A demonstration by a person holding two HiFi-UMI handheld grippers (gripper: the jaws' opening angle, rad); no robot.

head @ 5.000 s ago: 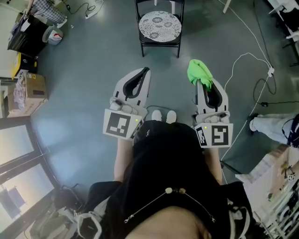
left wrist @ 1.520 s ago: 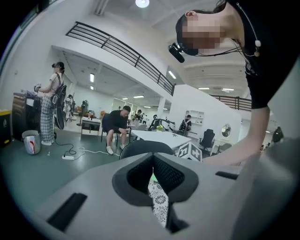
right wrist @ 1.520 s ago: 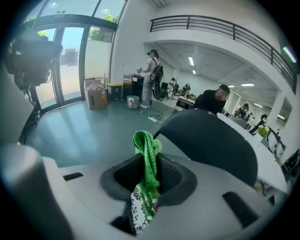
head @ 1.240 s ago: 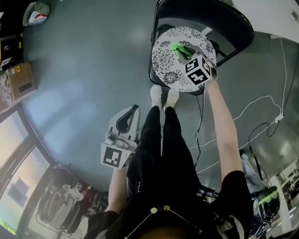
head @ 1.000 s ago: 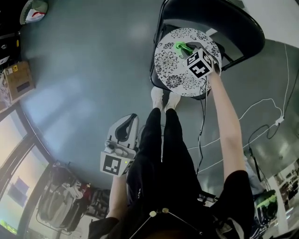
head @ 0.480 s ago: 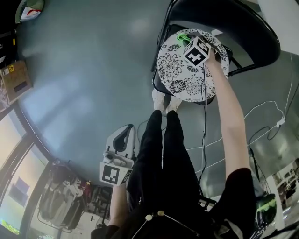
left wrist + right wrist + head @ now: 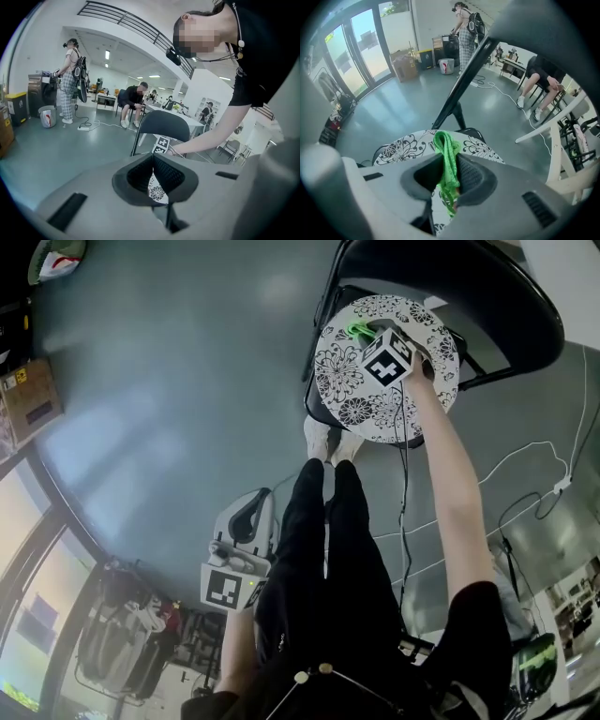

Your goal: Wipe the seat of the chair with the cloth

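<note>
The chair's round seat (image 7: 412,399), white with black flowers, stands in front of my feet in the head view. My right gripper (image 7: 364,334) reaches over the seat's far left part, shut on the green cloth (image 7: 356,331), which lies bunched against the seat. In the right gripper view the cloth (image 7: 446,150) hangs pinched between the jaws, with the seat (image 7: 401,143) right under it. My left gripper (image 7: 251,512) hangs low by my left leg, shut and holding nothing. Its own view shows the jaws (image 7: 152,161) closed, with the chair (image 7: 164,125) beyond them.
The chair's black backrest (image 7: 450,277) rises behind the seat. Cables (image 7: 525,465) trail on the grey floor to the right. A cardboard box (image 7: 28,404) and glass doors stand at the left. A person stands (image 7: 70,79) and another sits (image 7: 133,101) farther off.
My right gripper has slid the cloth over the seat, from its far edge a little left and back toward me. The left gripper has stayed down by my leg.
</note>
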